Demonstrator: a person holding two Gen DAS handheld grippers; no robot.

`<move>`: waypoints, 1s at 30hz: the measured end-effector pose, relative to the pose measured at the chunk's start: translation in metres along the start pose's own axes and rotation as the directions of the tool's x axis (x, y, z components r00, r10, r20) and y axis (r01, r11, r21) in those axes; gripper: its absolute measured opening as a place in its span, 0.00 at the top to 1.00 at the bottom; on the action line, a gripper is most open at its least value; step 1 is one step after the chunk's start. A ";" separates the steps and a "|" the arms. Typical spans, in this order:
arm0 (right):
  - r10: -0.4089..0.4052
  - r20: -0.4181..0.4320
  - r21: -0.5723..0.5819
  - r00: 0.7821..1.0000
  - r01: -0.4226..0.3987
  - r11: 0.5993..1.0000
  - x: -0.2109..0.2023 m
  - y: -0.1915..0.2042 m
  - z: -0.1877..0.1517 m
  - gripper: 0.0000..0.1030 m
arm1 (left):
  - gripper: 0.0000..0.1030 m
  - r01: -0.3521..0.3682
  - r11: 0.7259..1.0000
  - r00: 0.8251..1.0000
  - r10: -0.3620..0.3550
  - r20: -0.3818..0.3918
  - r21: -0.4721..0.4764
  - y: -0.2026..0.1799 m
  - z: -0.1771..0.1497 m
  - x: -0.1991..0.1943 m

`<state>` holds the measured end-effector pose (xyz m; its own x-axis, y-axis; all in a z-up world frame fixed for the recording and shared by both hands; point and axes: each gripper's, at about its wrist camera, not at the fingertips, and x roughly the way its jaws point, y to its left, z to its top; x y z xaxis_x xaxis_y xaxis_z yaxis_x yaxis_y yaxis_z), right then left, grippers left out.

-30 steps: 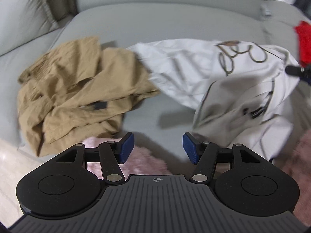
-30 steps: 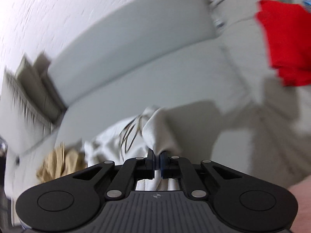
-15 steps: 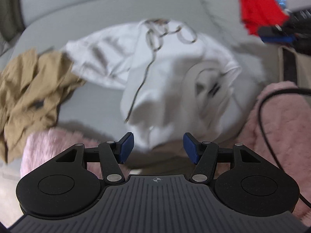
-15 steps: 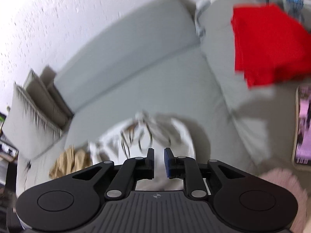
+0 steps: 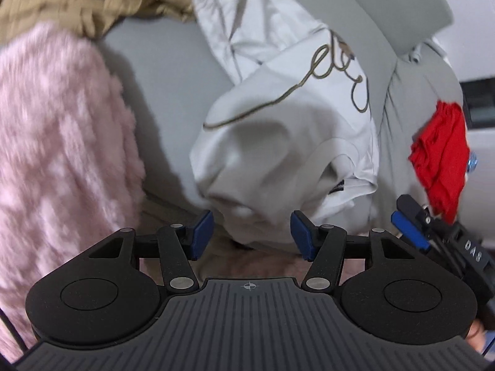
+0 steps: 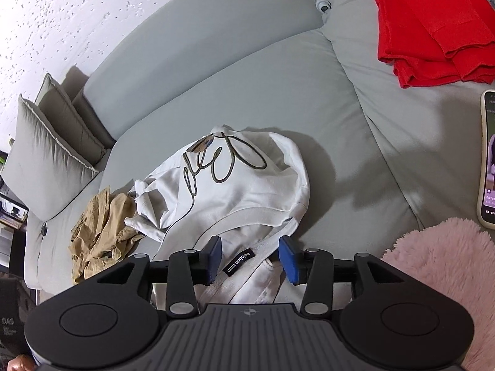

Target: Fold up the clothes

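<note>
Two claws: both over the white shirt (image 6: 235,191) on the sofa (image 6: 247,71).
Left claw (image 5: 250,235): jaws wide, shirt just ahead, untouched.
Right claw (image 6: 250,256): jaws opening, collar lying loose between them.

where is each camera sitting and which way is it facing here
Left wrist: on the left gripper, angled down at the crumpled white shirt; its jaws stand open, and the right gripper pokes in at the edge.
Right wrist: on the right gripper, looking down across the grey sofa; its jaws are opening over the shirt's collar, pads not touching it.
Shared: white shirt, tan garment, red garment, pink fluffy fabric.
</note>
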<state>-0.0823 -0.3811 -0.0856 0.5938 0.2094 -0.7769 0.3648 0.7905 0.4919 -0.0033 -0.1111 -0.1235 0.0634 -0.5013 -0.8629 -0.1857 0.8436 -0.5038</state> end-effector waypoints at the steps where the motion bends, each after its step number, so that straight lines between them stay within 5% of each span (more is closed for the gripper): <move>1: 0.000 0.001 -0.003 1.000 0.000 1.000 0.002 -0.001 0.000 0.55 | 0.42 0.015 1.000 1.000 -0.015 -0.002 -0.015 0.002 -0.001 0.000; 4: -0.007 0.006 -0.010 1.000 0.007 1.000 0.003 -0.002 -0.002 0.56 | 0.43 0.128 0.986 0.992 -0.129 0.000 -0.110 0.009 -0.001 0.001; 7: -0.017 0.008 -0.012 1.000 0.017 1.000 0.004 -0.003 -0.004 0.58 | 0.52 0.169 0.976 0.985 -0.170 0.002 -0.139 0.011 0.001 0.000; 14: -0.029 0.003 -0.024 1.000 0.029 0.999 0.010 -0.002 -0.007 0.60 | 0.53 0.162 0.964 0.987 -0.161 0.026 -0.210 0.022 0.007 0.020; 21: -0.062 0.034 -0.017 0.998 0.062 0.998 0.019 -0.011 -0.004 0.67 | 0.56 0.167 0.968 0.985 -0.156 0.075 -0.185 0.023 0.014 0.033; 24: -0.084 0.070 0.027 0.994 0.082 0.996 0.026 -0.026 0.006 0.66 | 0.73 0.200 0.965 0.978 -0.186 0.095 -0.170 0.024 0.017 0.032; 26: -0.068 0.067 0.108 0.995 0.060 0.992 0.036 -0.042 0.018 0.61 | 0.94 0.220 0.962 0.974 -0.207 0.095 -0.164 0.024 0.020 0.034; 30: -0.015 0.008 0.236 1.000 0.012 0.972 0.065 -0.066 0.036 0.51 | 0.98 0.231 0.963 0.970 -0.216 0.113 -0.142 0.022 0.025 0.032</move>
<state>-0.0421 -0.4403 -0.1543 0.5939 0.1935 -0.7809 0.5313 0.6346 0.5613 0.0189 -0.1043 -0.1633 0.2121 -0.6467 -0.7327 -0.3030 0.6693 -0.6784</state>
